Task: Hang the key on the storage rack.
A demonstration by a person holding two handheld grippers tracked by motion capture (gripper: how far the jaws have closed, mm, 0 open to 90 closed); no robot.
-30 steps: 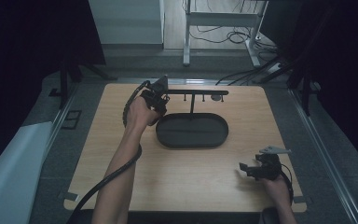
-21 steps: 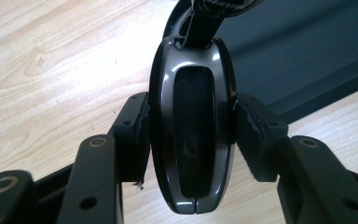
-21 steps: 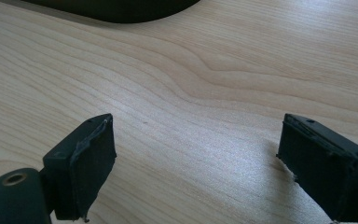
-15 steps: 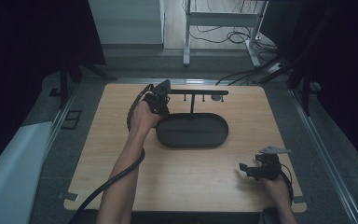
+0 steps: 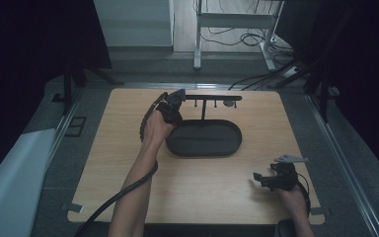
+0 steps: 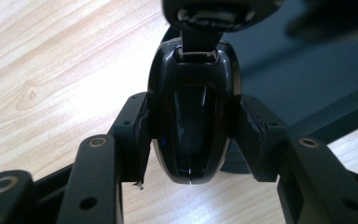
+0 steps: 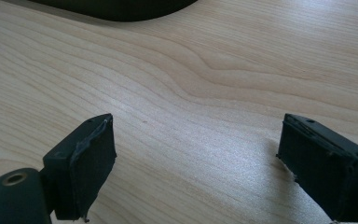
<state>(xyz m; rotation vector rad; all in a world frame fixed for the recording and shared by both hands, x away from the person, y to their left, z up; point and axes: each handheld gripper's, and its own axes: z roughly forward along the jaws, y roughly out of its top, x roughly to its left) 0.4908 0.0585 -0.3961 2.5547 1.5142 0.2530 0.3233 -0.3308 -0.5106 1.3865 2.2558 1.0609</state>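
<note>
A glossy black oval key fob [image 6: 191, 116] sits squeezed between the pads of my left gripper [image 6: 192, 140], which is shut on it. A short strap runs up from the fob's top to a blurred dark part [image 6: 214, 11] above. In the high view the left gripper [image 5: 171, 106] hovers at the left end of a black rack bar [image 5: 212, 98], over the left rim of the black oval tray [image 5: 177, 148]. My right gripper [image 5: 262, 178] rests near the table's front right corner, open, with bare wood between its pads [image 7: 88, 168].
The rack bar has small hooks, and a small dark item [image 5: 230, 104] hangs near its right end. The wooden table [image 5: 128, 168] has open surface at the left and front. A white sheet [image 5: 10, 182] lies on the floor to the left.
The left gripper has sunk a little and shifted slightly right toward the tray, still with the fob in it. The right gripper has stayed where it was.
</note>
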